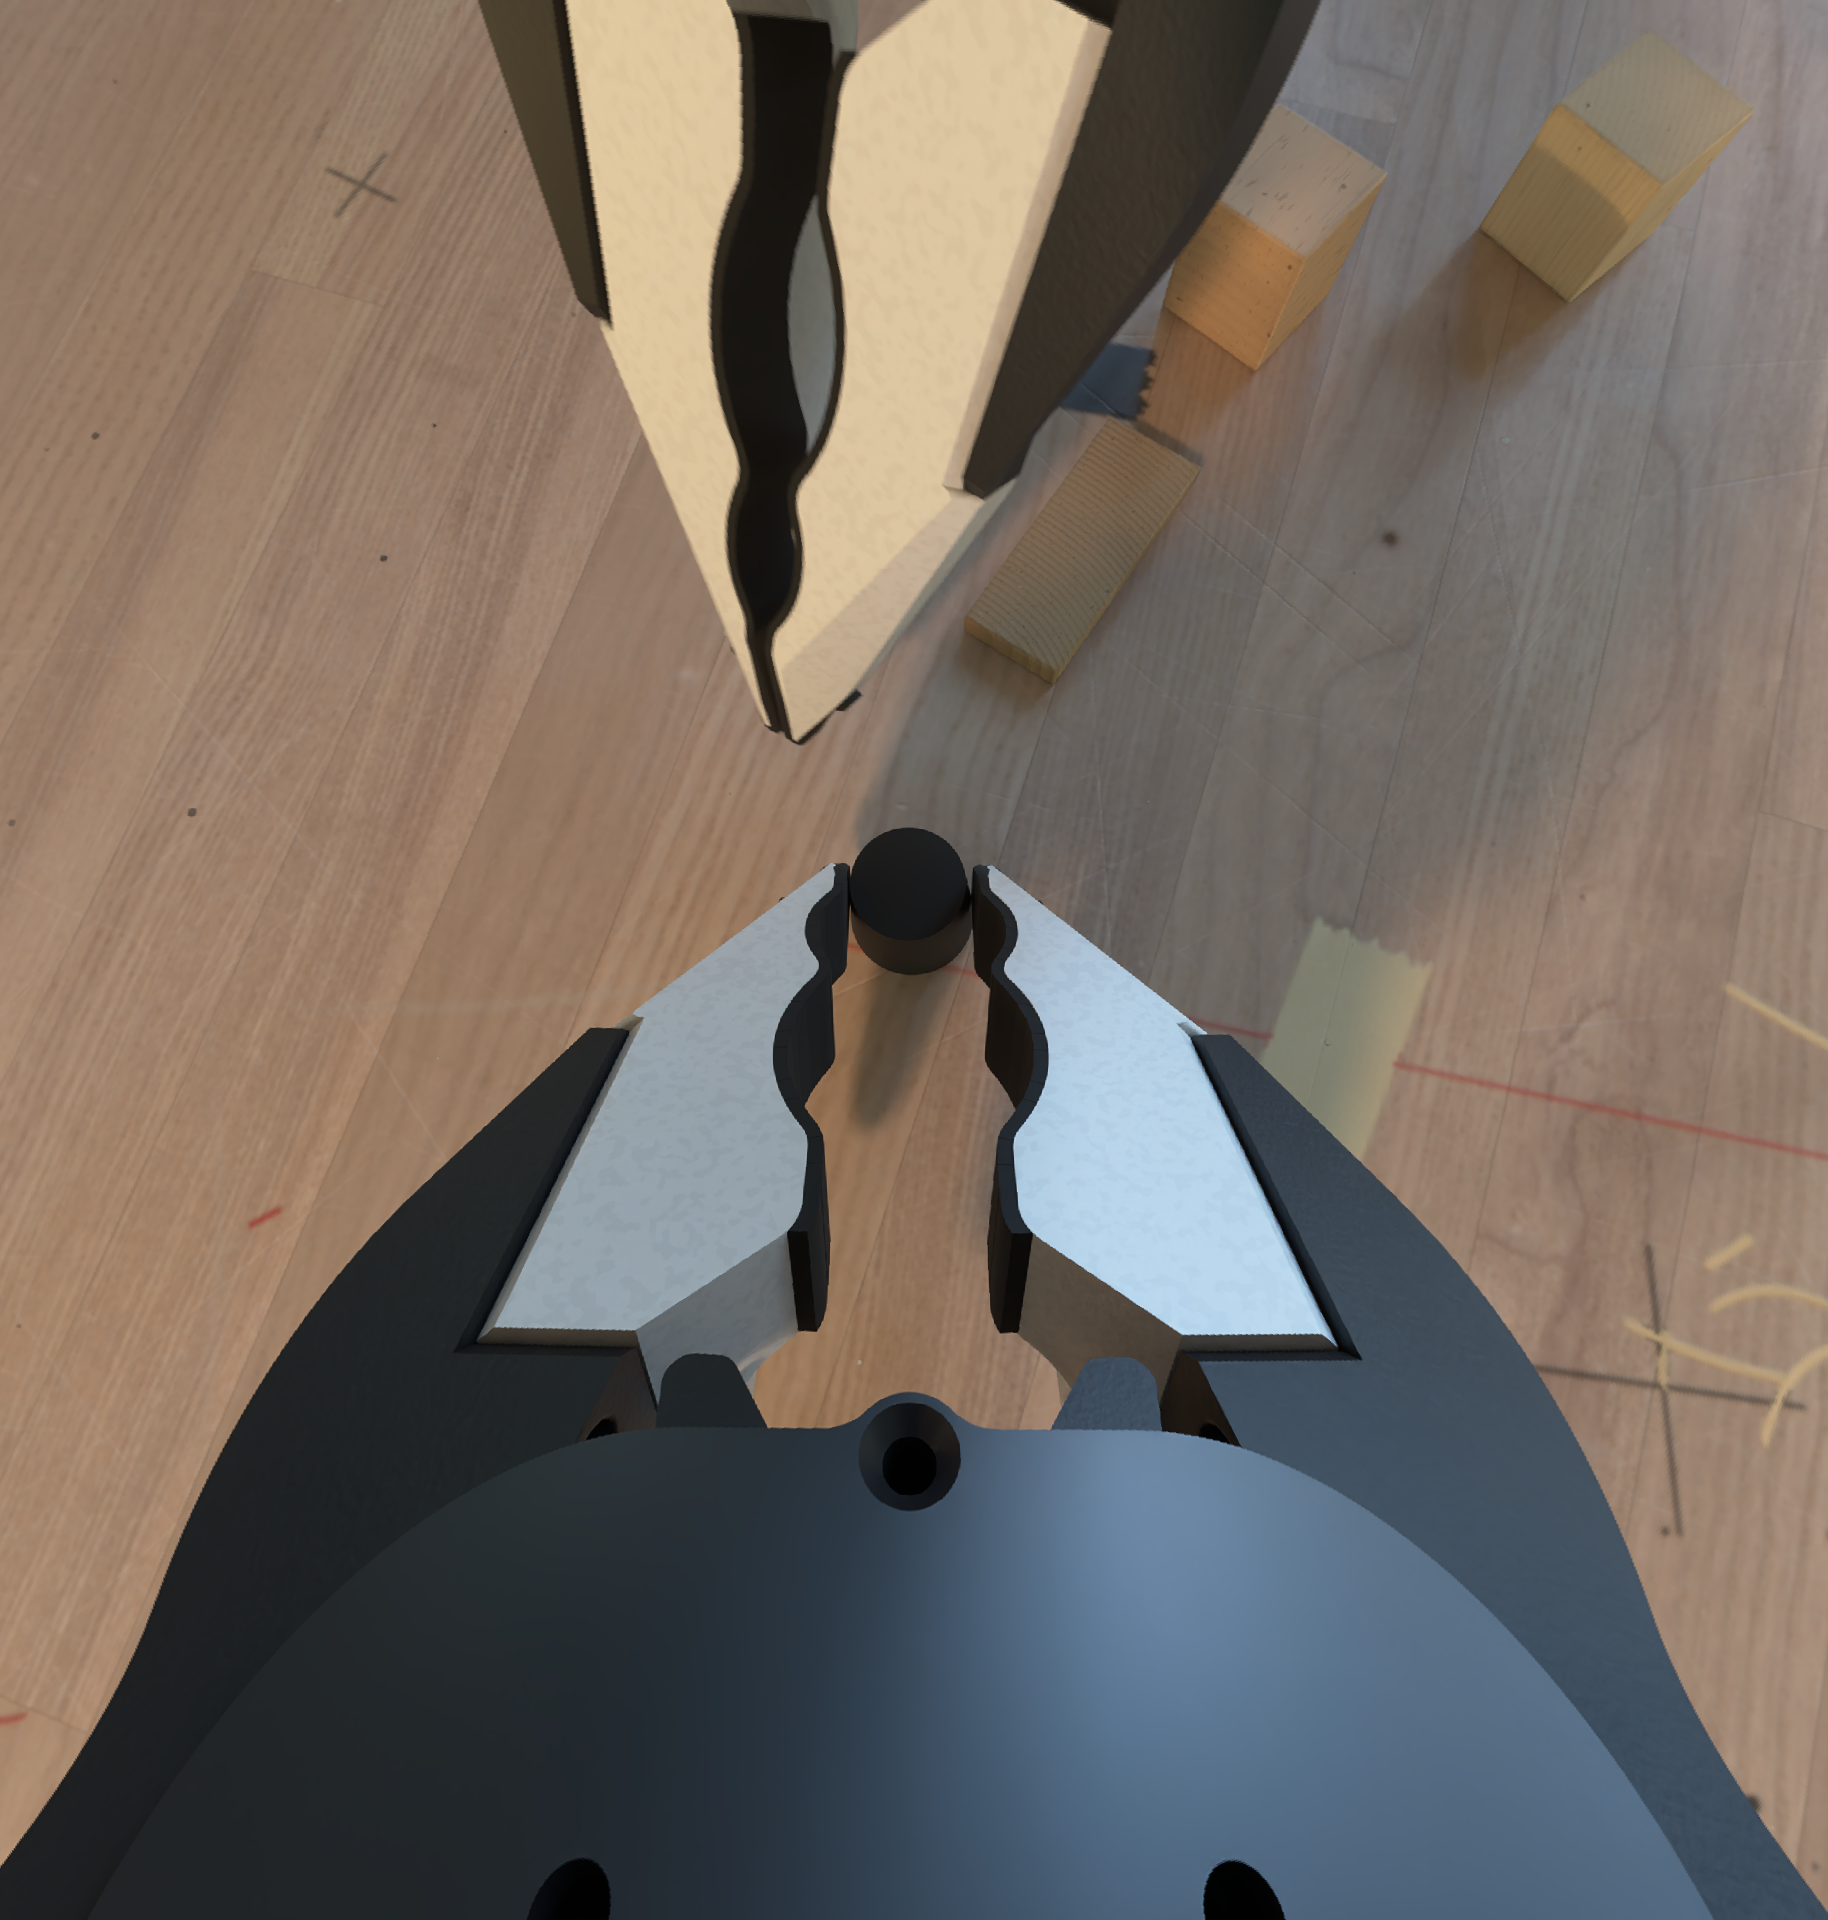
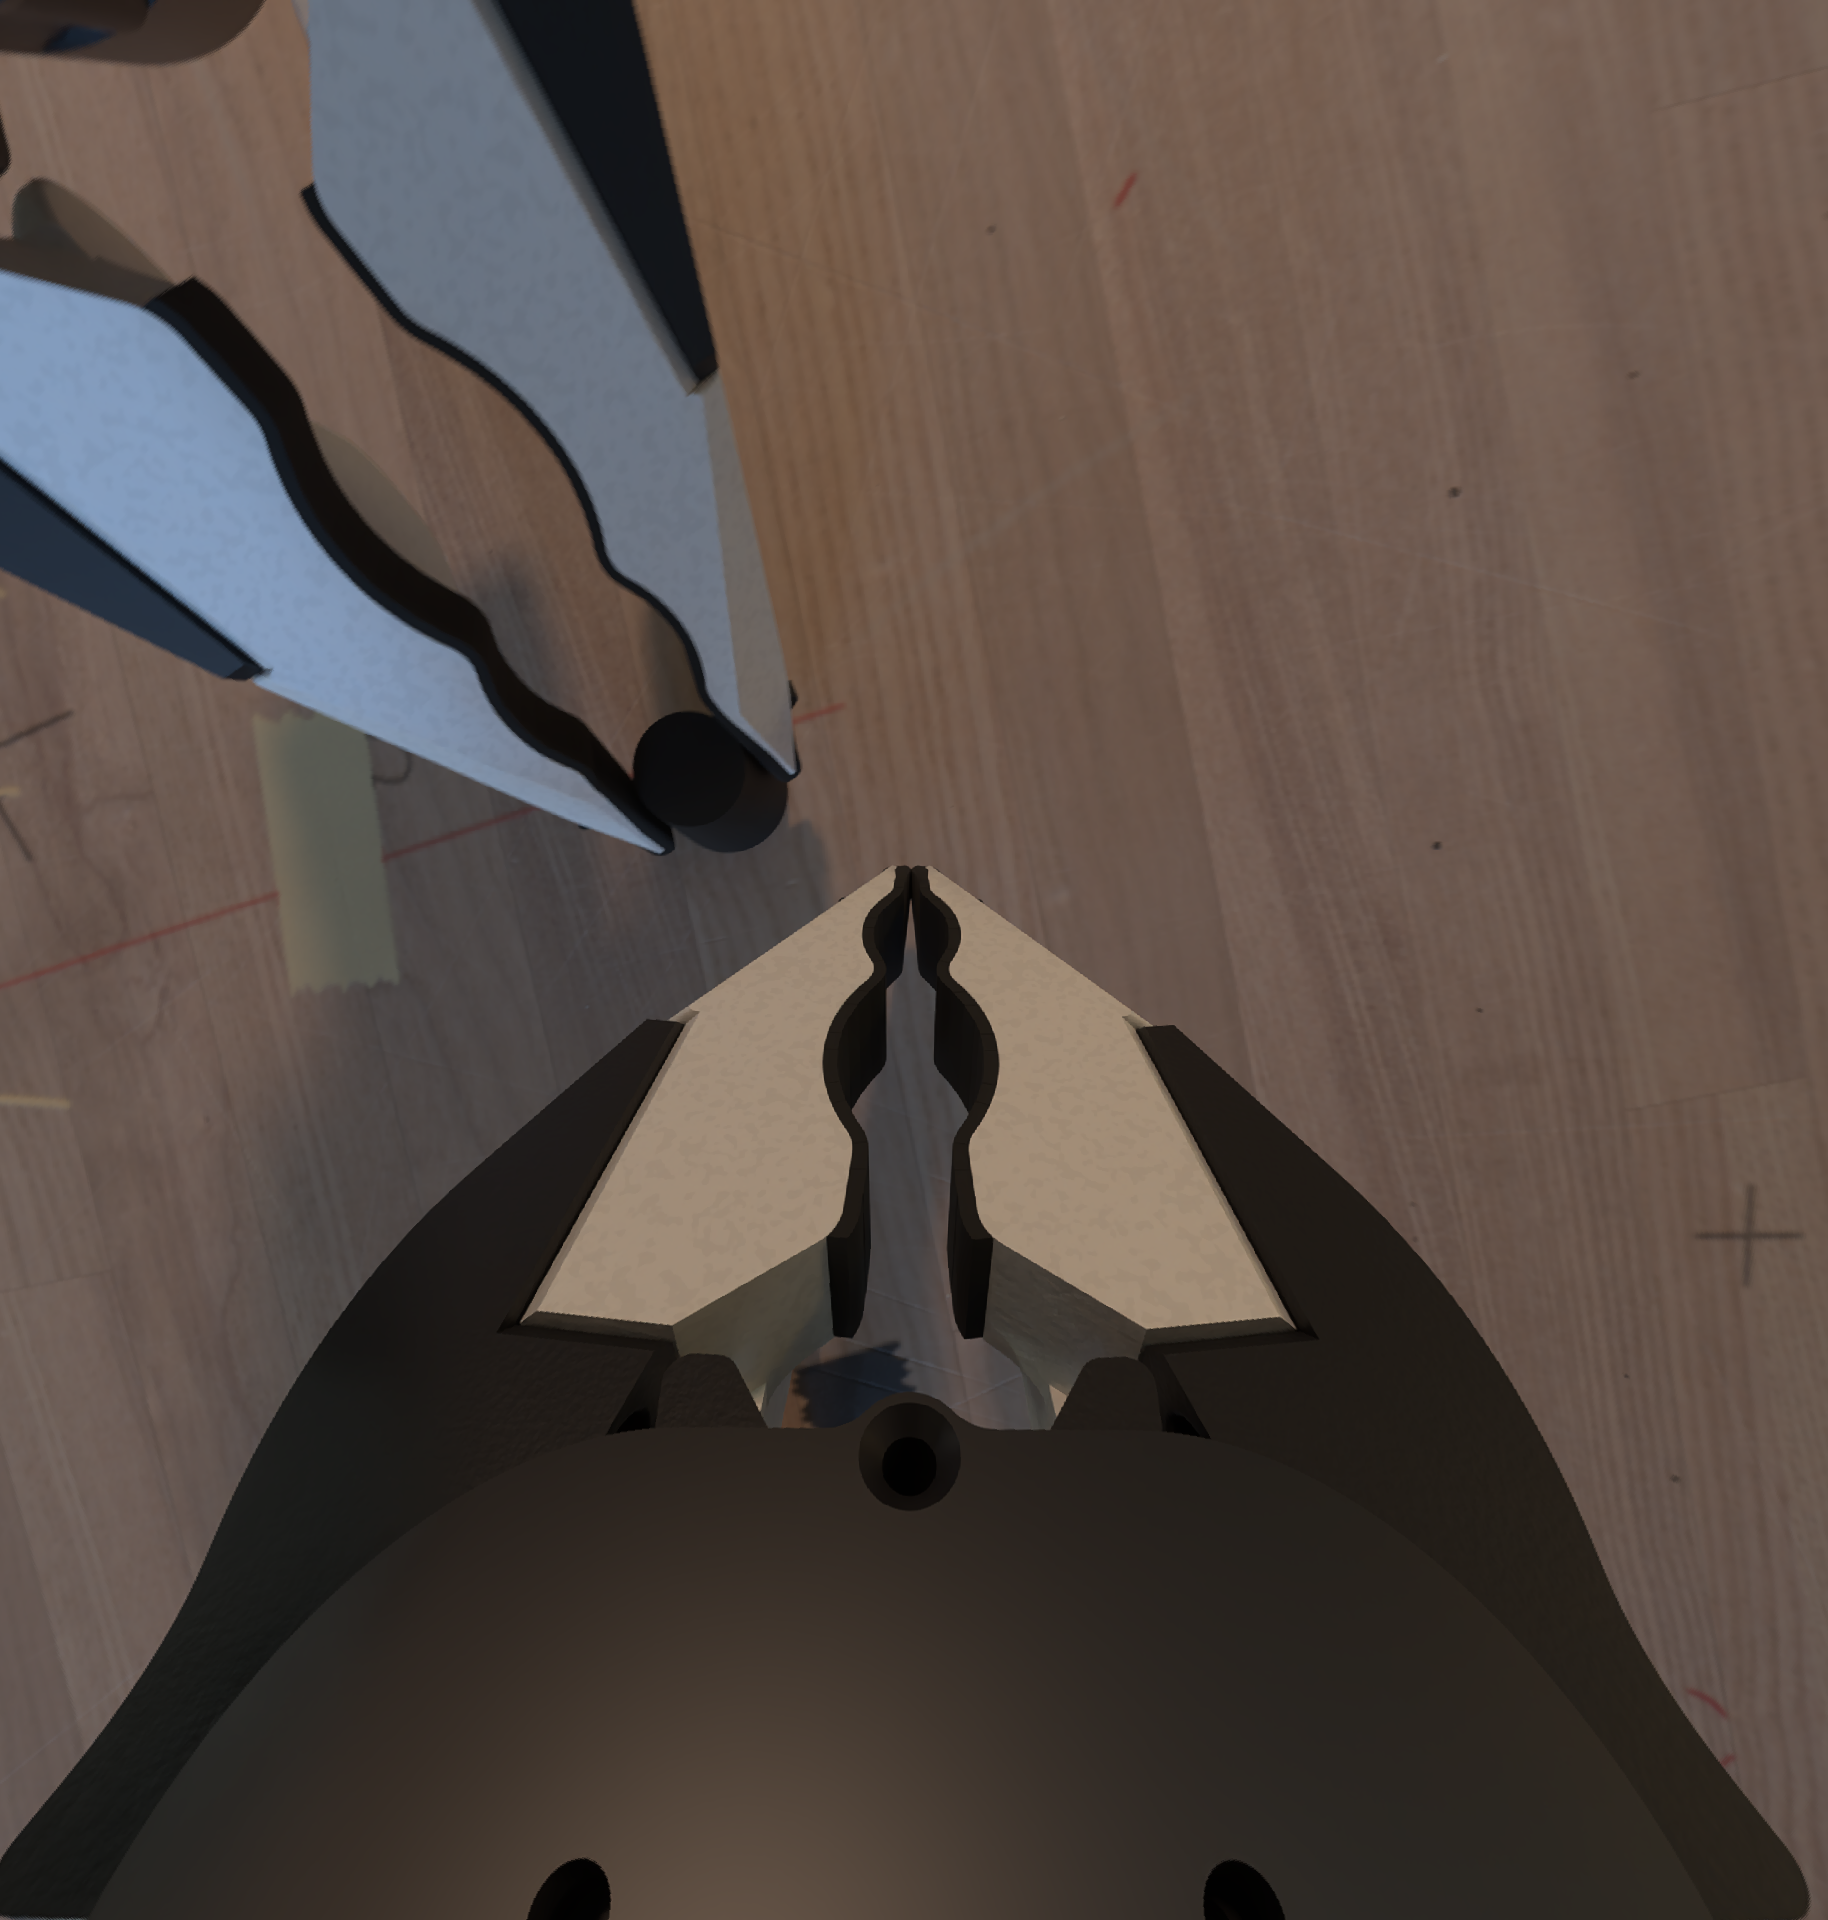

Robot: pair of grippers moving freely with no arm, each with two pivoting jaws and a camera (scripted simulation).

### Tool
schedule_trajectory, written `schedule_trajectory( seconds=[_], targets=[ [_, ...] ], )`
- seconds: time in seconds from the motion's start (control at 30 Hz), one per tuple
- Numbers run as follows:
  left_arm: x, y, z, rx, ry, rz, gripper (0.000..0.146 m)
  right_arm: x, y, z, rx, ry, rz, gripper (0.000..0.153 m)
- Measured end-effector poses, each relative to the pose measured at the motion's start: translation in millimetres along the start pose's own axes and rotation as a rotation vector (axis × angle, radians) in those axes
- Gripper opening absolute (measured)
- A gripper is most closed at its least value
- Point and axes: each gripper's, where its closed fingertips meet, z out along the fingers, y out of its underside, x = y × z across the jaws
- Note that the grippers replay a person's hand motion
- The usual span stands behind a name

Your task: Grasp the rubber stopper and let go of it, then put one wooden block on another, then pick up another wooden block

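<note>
The black rubber stopper stands between the fingertips of my left gripper, whose pads touch both its sides; it is shut on the stopper low over the wooden table. The right wrist view shows the same grip on the stopper. My right gripper is shut and empty, and points down just beyond the stopper; it also shows in the left wrist view. Three wooden blocks lie at the far right: a flat one, a darker cube and a pale one.
A strip of pale tape lies on a thin red line to the right of the left gripper. Wood shavings and pencil crosses mark the table at the right. The darker cube and the flat block sit close behind the right gripper.
</note>
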Motion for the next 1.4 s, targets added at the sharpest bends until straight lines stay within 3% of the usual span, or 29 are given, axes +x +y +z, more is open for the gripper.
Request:
schedule_trajectory(
  seconds=[0.2, 0.27, 0.43, 0.53, 0.7, 0.8, 0.9, 1.0, 1.13, 1.23, 1.4],
  targets=[
    [0, 0, 0, -0.003, -0.003, 0.002, 0.023, 23, -19, -3, 0.093, 0.096, 0.037, 0.012],
    [0, 0, 0, -0.002, -0.001, 0.000, 0.023, 25, -17, 6, 0.060, 0.083, 0.044, 0.018],
    [0, 0, 0, -0.002, 0.006, -0.002, 0.023, 31, -27, 4, 0.099, 0.107, 0.053, 0.019],
    [-2, 2, -4, -0.010, 0.009, 0.001, 0.047, 33, -24, 11, 0.045, 0.106, 0.051, 0.019],
    [-28, -1, -36, 0.056, -0.031, -0.059, 0.054, 40, -25, -18, 0.103, 0.163, 0.102, 0.019],
    [-52, 9, -57, 0.062, -0.095, -0.097, 0.055, 38, -8, -51, 0.131, 0.206, 0.162, 0.028],
    [-70, 24, -70, 0.036, -0.143, -0.119, 0.056, 24, 28, -79, 0.094, 0.211, 0.211, 0.055],
    [-79, 36, -75, 0.008, -0.163, -0.130, 0.057, -1, 66, -94, 0.033, 0.189, 0.222, 0.063],
    [-81, 43, -77, -0.011, -0.168, -0.134, 0.058, -29, 106, -94, -0.036, 0.162, 0.210, 0.074],
    [-80, 45, -77, -0.025, -0.171, -0.124, 0.051, -40, 115, -85, -0.043, 0.148, 0.156, 0.079],
    [-80, 47, -86, -0.022, -0.184, -0.120, 0.040, -37, 121, -71, -0.039, 0.133, 0.121, 0.068]
  ],
)
